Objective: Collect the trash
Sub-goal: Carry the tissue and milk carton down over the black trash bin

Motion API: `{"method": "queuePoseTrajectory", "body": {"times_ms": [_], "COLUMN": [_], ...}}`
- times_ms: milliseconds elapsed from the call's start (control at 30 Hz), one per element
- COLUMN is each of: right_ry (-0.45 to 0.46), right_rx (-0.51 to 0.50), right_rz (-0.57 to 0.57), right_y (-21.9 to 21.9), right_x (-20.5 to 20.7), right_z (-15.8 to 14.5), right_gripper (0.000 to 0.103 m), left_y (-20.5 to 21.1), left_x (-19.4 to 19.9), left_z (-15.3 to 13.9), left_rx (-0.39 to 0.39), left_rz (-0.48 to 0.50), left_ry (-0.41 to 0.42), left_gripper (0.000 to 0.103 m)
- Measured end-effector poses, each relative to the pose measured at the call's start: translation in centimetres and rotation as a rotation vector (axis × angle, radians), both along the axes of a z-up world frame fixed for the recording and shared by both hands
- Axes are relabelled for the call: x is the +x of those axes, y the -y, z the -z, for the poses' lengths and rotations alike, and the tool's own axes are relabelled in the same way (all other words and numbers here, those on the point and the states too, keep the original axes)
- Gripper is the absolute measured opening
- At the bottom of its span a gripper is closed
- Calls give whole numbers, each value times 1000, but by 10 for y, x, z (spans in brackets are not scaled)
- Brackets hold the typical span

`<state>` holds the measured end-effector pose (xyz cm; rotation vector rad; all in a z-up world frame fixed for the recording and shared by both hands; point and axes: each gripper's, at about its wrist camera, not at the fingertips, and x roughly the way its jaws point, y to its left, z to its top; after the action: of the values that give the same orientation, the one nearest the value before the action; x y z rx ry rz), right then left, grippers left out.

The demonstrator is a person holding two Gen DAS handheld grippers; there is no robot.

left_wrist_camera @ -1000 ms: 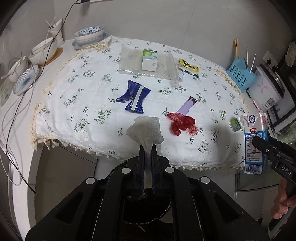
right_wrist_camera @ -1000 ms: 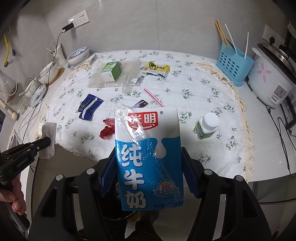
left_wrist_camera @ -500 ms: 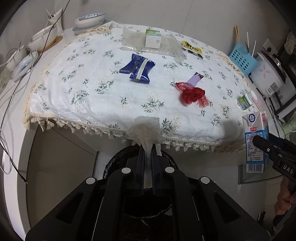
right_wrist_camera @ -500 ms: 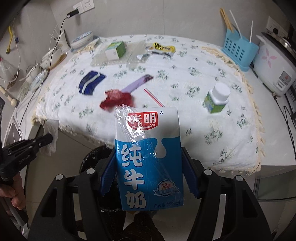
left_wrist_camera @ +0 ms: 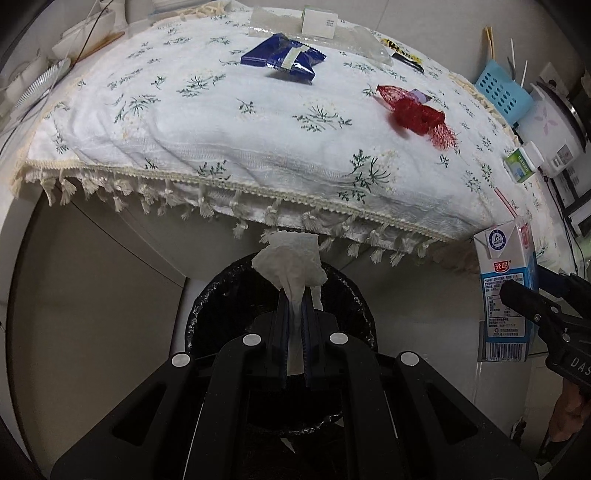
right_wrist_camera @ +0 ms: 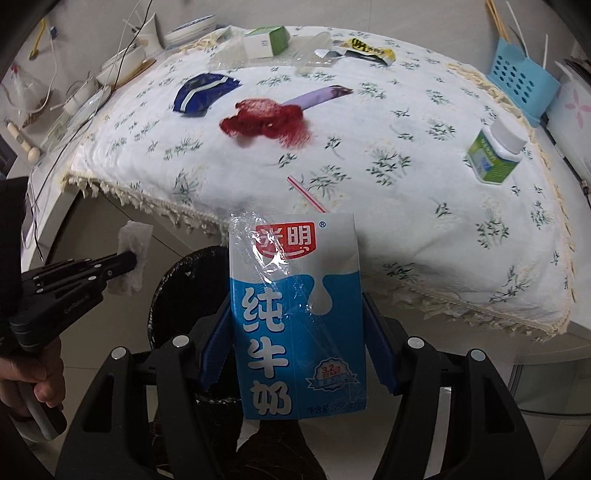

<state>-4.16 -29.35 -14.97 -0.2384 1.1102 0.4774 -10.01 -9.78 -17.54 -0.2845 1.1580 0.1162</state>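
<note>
My left gripper [left_wrist_camera: 294, 295] is shut on a crumpled white tissue [left_wrist_camera: 290, 260], held over the black-lined trash bin [left_wrist_camera: 214, 314] below the table edge. In the right wrist view the same left gripper [right_wrist_camera: 131, 258] and tissue [right_wrist_camera: 133, 240] hang left of the bin [right_wrist_camera: 184, 288]. My right gripper [right_wrist_camera: 297, 314] is shut on a blue and white milk carton [right_wrist_camera: 295, 317], upright, just in front of the table edge beside the bin. The left wrist view shows that carton [left_wrist_camera: 506, 288] at the far right. On the tablecloth lie a red net [right_wrist_camera: 266, 122], a blue wrapper [right_wrist_camera: 203, 92] and a striped straw [right_wrist_camera: 306, 194].
A floral tablecloth [right_wrist_camera: 424, 206] with a fringe covers the table. A small white-capped bottle [right_wrist_camera: 495, 155], a green and white box [right_wrist_camera: 266, 42], a yellow wrapper [right_wrist_camera: 369, 48] and a purple wrapper [right_wrist_camera: 317, 98] lie on it. A blue basket [right_wrist_camera: 517, 81] and dishes [right_wrist_camera: 188, 29] stand at the back.
Both grippers have sunk from above the tabletop to below its front edge, carrying the tissue and the carton. The bin has come into view beneath them.
</note>
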Motion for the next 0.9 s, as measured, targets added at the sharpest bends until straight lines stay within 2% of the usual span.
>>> {"method": "queuePoseTrajectory", "body": {"times_ms": [333,467,900], "right_ry": [-44,-63,-75], "right_rx": [6,-3,-23], "right_rz": [-84,-82,-28], "right_y": [-14,-16,-3], "right_x": [-10,-7,0], "right_z": [40,53,60], "right_gripper": [62,62,62], "left_y": [3,5,22], "left_x": [-1,3,12], "left_z": [37,54,96], "left_rx": [-19,-13,-5], "left_rz": [-1,4,49], "left_ry": [-16,-39,-104], "left_gripper": [5,5,5]}}
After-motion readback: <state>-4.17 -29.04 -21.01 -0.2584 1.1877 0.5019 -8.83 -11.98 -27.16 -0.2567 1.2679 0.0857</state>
